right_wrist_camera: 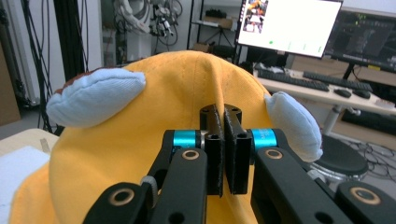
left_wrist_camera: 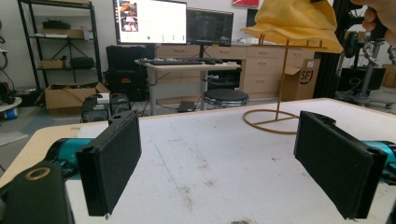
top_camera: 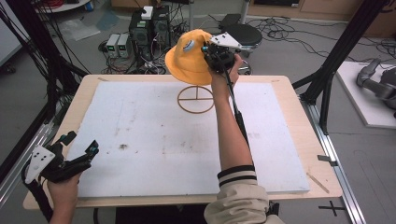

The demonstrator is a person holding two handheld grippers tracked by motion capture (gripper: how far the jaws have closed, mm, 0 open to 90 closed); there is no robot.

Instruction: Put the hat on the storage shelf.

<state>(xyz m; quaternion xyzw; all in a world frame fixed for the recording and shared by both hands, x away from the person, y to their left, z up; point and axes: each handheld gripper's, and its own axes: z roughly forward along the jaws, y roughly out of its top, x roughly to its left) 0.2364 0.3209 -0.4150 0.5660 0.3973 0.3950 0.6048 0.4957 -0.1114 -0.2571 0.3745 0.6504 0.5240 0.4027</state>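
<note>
At the near left corner of the surface (top_camera: pixel 280 93), the left gripper (top_camera: pixel 77 156) is held in the person's left hand (top_camera: pixel 63 189). It points across the white mat (top_camera: pixel 154 135) that covers most of the surface. In the left gripper view its jaws stand wide apart and there is nothing between them; behind them one sees the stained mat.

Farther right, near the far edge of the surface, a thin brown hat stand (top_camera: pixel 196 99) rests with its ring base on the mat. The yellow hat (top_camera: pixel 189 58) is above this stand, over the far edge, and from the left gripper view its brim (left_wrist_camera: pixel 294 35) hangs around the top of the stand's rod. The hat has two light blue ears (right_wrist_camera: pixel 95 95).

On the right side of the hat, the right gripper (top_camera: pixel 208 52) is held in the person's right hand (top_camera: pixel 224 70), with the arm reaching over the mat. In the right gripper view its jaws are closed together and pinch a fold of the yellow fabric at the crown, between the two ears.
</note>
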